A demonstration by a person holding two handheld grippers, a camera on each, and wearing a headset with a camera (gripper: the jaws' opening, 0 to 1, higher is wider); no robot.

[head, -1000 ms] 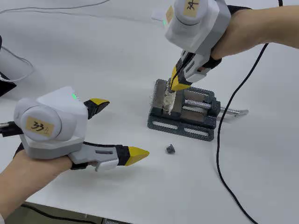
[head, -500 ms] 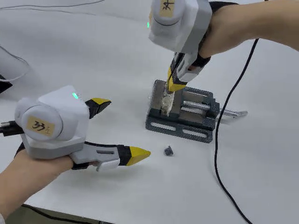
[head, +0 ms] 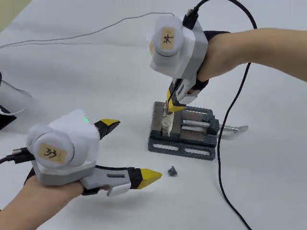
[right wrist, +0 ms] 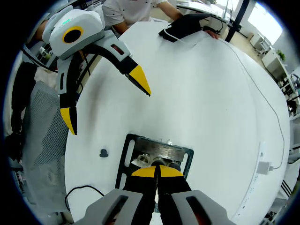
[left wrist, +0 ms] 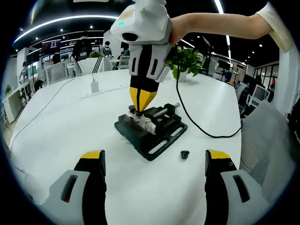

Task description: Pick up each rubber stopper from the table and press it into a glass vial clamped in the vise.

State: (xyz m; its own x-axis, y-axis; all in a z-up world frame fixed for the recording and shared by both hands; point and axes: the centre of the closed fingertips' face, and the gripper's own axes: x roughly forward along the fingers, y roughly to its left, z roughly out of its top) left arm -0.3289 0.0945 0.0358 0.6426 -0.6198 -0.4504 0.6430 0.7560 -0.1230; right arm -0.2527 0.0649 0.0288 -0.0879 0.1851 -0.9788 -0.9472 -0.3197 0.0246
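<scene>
I get bright, even light from overhead; ceiling strips (left wrist: 61, 21) glow in the left gripper view; the white surface (head: 96, 62) glares mildly; a soft shadow lies under the left tool (head: 133, 149); both gripper views bend at the edges; the head view is sharp.

Vials (head: 167, 123) in the vise (head: 192, 143), loose stopper (head: 172, 170) just in front, cable (head: 218, 153) to the right.

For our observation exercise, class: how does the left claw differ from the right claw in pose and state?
The left claw is open, jaws wide apart; the right claw is shut. The left claw lies level above the table, while the right claw points down at the vise. Both have yellow tips.
</scene>
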